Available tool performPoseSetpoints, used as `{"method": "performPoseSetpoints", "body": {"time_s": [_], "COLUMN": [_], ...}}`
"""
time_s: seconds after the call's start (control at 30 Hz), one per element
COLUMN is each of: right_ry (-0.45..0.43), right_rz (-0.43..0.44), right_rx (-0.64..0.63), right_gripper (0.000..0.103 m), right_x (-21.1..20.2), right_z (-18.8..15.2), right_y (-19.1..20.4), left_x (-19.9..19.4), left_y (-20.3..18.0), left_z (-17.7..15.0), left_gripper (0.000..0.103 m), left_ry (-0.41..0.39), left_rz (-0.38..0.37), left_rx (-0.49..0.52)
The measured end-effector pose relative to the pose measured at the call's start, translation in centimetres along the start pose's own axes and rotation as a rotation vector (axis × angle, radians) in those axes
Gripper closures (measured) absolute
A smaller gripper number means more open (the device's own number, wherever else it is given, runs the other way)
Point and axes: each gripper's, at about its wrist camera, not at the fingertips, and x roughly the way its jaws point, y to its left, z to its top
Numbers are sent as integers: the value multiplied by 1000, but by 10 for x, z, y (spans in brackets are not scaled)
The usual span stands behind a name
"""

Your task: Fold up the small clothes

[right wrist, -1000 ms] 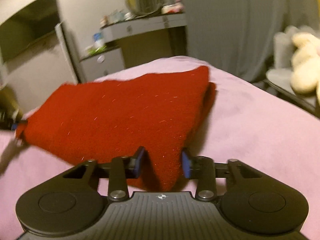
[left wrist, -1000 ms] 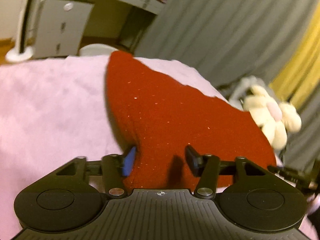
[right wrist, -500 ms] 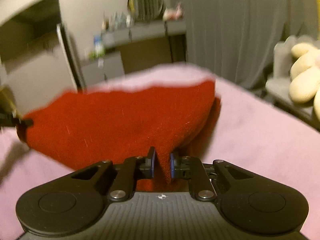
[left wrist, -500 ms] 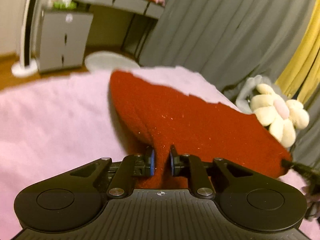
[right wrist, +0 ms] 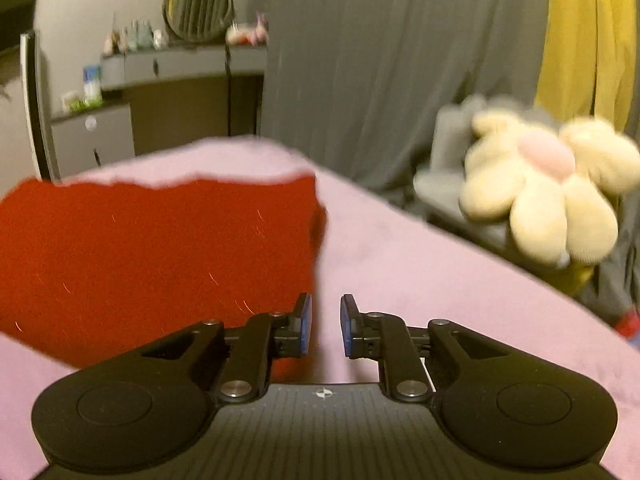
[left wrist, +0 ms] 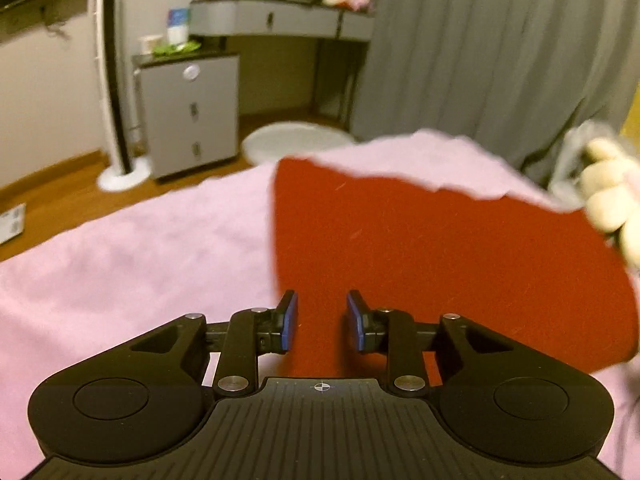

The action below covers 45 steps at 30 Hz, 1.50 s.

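Opening left gripper (left wrist: 322, 320) over red cloth (left wrist: 440, 264) | right gripper (right wrist: 323, 325) released (flower plush (right wrist: 548, 184) clearer)

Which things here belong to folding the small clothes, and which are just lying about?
For the job: red cloth, pink blanket, left gripper, right gripper.
Lying about: flower plush, drawer cabinet, round mirror, grey curtain.

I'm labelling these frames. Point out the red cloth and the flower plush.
red cloth (left wrist: 440, 264), left wrist view, middle of its top face.
flower plush (right wrist: 548, 156), right wrist view, its pink centre.
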Motion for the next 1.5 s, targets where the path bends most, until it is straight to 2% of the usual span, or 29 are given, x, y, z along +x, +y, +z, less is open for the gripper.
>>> {"method": "performPoseSetpoints", "body": {"time_s": [0.1, 0.17, 0.2, 0.23, 0.27, 0.3, 0.37, 0.43, 0.47, 0.5, 0.53, 0.6, 0.63, 0.67, 0.7, 0.73, 0.8, 0.9, 1.0, 1.1, 1.17, 1.2, 1.27, 1.33, 1.5], "right_ry": [11, 32, 42, 39, 25, 7, -34, -41, -45, -47, -41, -29, -15, -5, -4, -8, -28, -55, -63, -45, -38, -33, -16, 15, 10], "right_rz": [132, 198, 214, 201, 184, 170, 51, -16, -40, -41, -43, -108, -127, -138, -144, -150, -117, 4, 114, 189, 207, 203, 177, 151, 133], "right_rx": [-64, -107, -131, -157, -184, -201, -263, -231, -209, -178, -137, -98, -75, -47, -28, -18, 1, 32, 48, 3, -35, -52, -72, -87, -102], "right_gripper": [88, 87, 87, 87, 87, 87, 87, 86, 74, 70, 54, 50, 50, 51, 53, 57, 61, 66, 72, 81, 82, 83, 83, 83, 83], "right_x": [12, 24, 31, 35, 38, 40, 37, 38, 38, 37, 35, 33, 32, 30, 27, 21, 9, -3, -12, -10, -5, -2, 6, 16, 20], "right_z": [2, -3, -8, -12, -16, -20, -29, -35, -38, -39, -39, -35, -35, -34, -33, -31, -31, -30, -28, -29, -32, -34, -37, -40, -46], "right_y": [44, 70, 81, 86, 88, 85, 78, 52, 38, 28, 19, 12, 7, 6, 8, 14, 26, 53, 88, 117, 131, 135, 138, 139, 145], "left_x": [12, 31, 42, 53, 60, 60, 59, 55, 52, 49, 46, 38, 32, 25, 19, 12, 9, 17, 23, 35, 42, 45, 47, 49, 53], "left_y": [-20, -29, -30, -30, -28, -26, -18, -5, 3, 12, 20, 34, 39, 43, 46, 51, 61, 74, 82, 81, 73, 68, 59, 52, 51], "left_z": [2, -2, -5, -10, -14, -17, -18, -19, -19, -20, -20, -21, -22, -23, -24, -26, -30, -39, -43, -40, -37, -34, -30, -27, -25], "left_gripper": [47, 48, 51, 55, 63, 66, 71, 82, 88, 88, 88, 87, 81, 53, 34, 25, 27, 27, 28, 40, 47, 47, 48, 53, 62], "left_ry": [-6, 36, 63, 92, 94, 77, 59, 51, 49, 48, 51, 53, 50, 41, 29, 17, 44, 146, 160, 197, 218, 218, 213, 212, 210], "left_rz": [-68, -106, -97, -74, -55, -50, -73, -89, -93, -104, -116, -119, -106, -81, -61, -44, -79, -183, -251, -309, -259, -241, -217, -195, -184], "left_rx": [-5, 2, -1, 1, 15, 31, 30, -16, -57, -104, -143, -211, -226, -237, -248, -264, -289, -399, -496, -573, -543, -511, -466, -444, -424]}}
